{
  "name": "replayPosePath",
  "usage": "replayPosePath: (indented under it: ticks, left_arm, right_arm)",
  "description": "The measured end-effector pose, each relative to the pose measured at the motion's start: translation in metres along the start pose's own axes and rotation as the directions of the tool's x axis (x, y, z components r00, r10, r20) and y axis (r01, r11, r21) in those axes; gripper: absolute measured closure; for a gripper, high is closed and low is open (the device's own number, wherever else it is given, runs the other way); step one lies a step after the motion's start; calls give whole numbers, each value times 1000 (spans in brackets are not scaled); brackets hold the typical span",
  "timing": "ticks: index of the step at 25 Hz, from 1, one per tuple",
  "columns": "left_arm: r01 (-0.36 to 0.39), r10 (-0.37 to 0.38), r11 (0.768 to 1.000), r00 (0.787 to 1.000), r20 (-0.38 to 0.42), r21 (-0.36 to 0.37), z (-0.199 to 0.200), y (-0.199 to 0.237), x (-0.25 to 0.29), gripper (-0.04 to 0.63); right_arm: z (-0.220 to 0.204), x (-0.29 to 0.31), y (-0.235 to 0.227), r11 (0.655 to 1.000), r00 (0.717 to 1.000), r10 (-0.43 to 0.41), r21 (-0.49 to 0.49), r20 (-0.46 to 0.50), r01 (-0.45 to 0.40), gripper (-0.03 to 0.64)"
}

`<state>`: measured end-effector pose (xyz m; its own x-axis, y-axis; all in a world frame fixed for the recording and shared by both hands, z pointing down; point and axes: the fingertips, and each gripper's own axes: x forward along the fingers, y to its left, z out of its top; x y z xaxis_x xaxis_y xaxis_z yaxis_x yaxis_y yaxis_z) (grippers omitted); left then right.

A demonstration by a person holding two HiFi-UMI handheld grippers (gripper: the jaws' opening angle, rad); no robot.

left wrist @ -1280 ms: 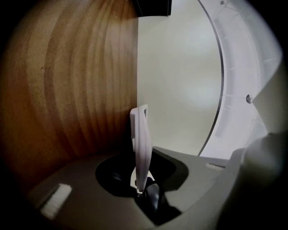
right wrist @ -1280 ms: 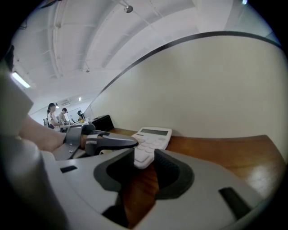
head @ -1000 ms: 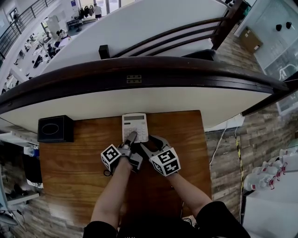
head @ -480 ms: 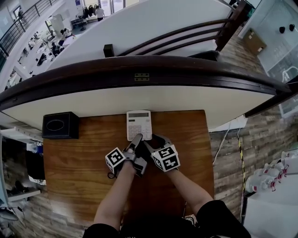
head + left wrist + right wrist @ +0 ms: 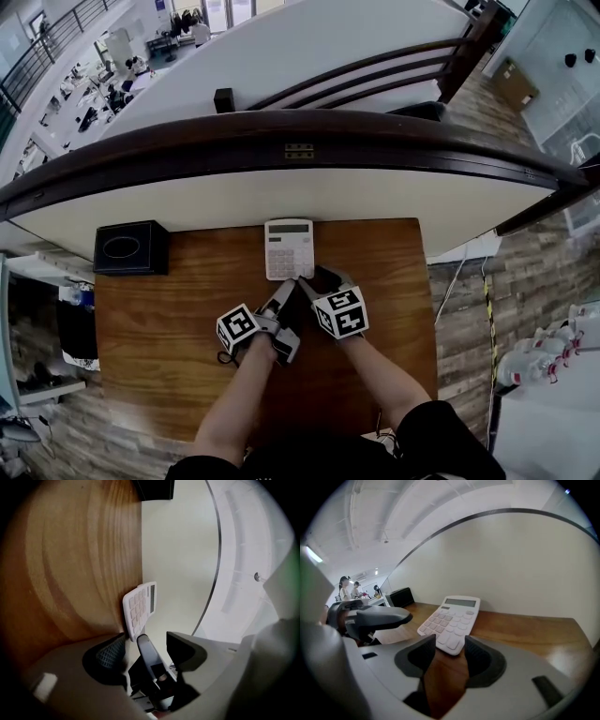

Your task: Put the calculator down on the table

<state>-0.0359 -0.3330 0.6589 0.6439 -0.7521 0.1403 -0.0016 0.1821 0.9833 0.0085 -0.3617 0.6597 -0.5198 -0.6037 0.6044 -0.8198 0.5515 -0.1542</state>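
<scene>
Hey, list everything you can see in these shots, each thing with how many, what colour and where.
calculator: one, white, flat at the table's far edge, by the wall
table: one, brown wood, under the grippers
box: one, black, at the table's far left corner
wall: one, off-white, curved, behind the table
handrail: one, dark brown, along the wall's top
bottles: several, white with red, floor at right
left gripper: one, grey, jaws apart, just been opening; calculator ahead of them, not between
right gripper: one, grey, jaws apart, just been opening; only bare table between
forearms: two, bare, bottom of the head view
</scene>
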Motion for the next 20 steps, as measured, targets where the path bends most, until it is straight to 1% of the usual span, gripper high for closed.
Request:
replayPosePath:
  ticks: [3,6,9,11,13,14,17,20]
  left_arm:
    - [-21,24,996,999,-39,82,-1,-2,-7,322]
    - [-33,46,983,996,-70,179,-2,-5,-15,322]
    - [-33,69,953,992,-107,301,-5,-11,-25,327]
    - [-20,71,928,990,-123,372,-7,-19,-31,361]
    - [-7,72,897,989,-131,443,-8,-29,-38,415]
    - [-1,75,876,988,-134,482,-8,-33,-42,451]
    - [0,101,801,986,-136,598,-9,-40,-59,539]
    - [7,116,732,984,-134,681,-10,-49,-78,572]
  right_arm:
    - [0,-6,4,1000,1000,-12,12,9,12,434]
    - [0,-14,10,999,1000,-23,24,19,23,434]
    - [1,-26,17,998,998,-40,42,38,38,434]
    - [3,-35,22,997,997,-54,56,58,50,434]
    - [5,-45,29,996,995,-67,68,77,62,438]
    - [6,-51,33,995,994,-74,75,86,68,447]
    - [7,-68,45,992,988,-94,90,121,83,474]
    - [10,-86,61,990,981,-115,99,159,100,513]
